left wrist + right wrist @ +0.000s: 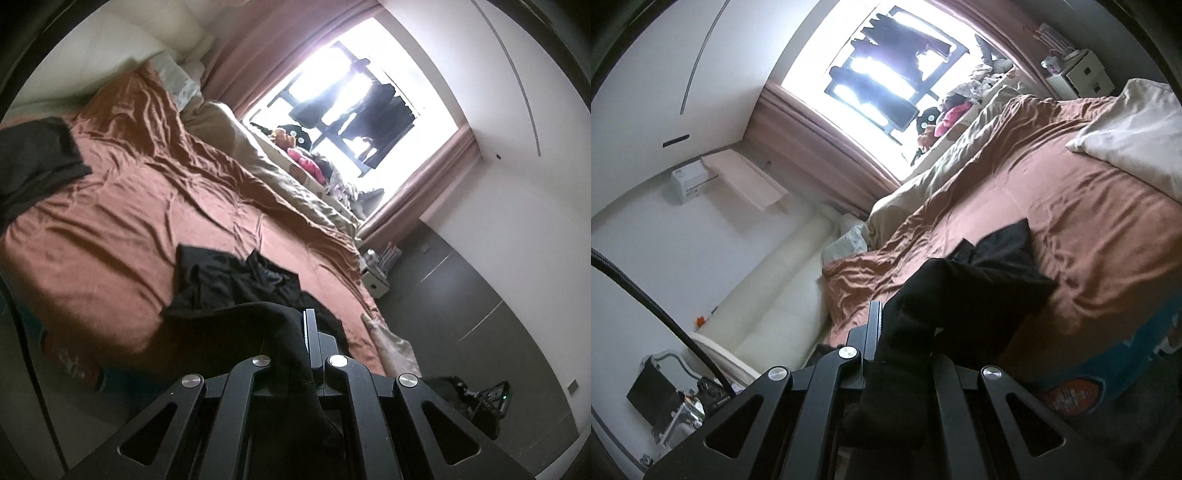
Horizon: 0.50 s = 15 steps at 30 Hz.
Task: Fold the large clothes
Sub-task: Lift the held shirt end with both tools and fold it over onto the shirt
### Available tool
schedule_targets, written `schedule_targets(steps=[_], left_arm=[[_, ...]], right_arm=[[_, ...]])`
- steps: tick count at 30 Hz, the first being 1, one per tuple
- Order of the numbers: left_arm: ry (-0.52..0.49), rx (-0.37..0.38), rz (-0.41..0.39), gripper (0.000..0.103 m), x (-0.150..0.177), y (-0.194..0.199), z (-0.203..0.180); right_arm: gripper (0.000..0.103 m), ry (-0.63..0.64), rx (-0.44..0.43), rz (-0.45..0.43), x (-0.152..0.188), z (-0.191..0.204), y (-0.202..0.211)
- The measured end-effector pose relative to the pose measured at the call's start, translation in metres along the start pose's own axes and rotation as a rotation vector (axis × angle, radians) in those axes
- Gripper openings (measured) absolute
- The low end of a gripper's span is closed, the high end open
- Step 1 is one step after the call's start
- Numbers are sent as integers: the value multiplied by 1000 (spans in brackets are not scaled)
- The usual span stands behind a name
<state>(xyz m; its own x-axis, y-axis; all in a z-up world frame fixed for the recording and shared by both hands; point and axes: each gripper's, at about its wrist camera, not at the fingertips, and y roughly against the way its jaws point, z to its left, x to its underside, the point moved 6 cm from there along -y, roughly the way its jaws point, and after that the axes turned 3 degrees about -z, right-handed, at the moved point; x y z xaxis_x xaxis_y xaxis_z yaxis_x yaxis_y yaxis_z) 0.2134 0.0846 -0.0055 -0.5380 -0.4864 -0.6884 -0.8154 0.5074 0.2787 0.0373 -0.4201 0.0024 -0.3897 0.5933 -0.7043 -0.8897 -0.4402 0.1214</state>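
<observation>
A black garment (236, 284) lies rumpled on the brown bedspread (147, 192) near the bed's edge. My left gripper (301, 332) is shut on a fold of it, and the cloth runs back between the fingers. In the right wrist view the same black garment (990, 273) lies on the bedspread (1071, 221). My right gripper (886, 332) is shut on another part of it, and the cloth drapes over the jaws and hides one finger. Both views are tilted.
A second dark cloth (33, 158) lies farther up the bed. A beige duvet (258, 158) and pillows (1134, 136) sit along the bed. A bright window (369, 110) with pink curtains, a cluttered sill, a white nightstand (376, 280) and grey wardrobe doors (461, 295) surround it.
</observation>
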Motion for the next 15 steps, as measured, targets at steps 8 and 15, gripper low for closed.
schedule_targets(steps=[8, 15], left_arm=[[-32, 5, 5, 3, -58, -60, -6], [-36, -23, 57, 3, -89, -116, 11]], right_arm=[[0, 15, 26, -2, -55, 0, -67], [0, -17, 60, 13, -88, -19, -139]])
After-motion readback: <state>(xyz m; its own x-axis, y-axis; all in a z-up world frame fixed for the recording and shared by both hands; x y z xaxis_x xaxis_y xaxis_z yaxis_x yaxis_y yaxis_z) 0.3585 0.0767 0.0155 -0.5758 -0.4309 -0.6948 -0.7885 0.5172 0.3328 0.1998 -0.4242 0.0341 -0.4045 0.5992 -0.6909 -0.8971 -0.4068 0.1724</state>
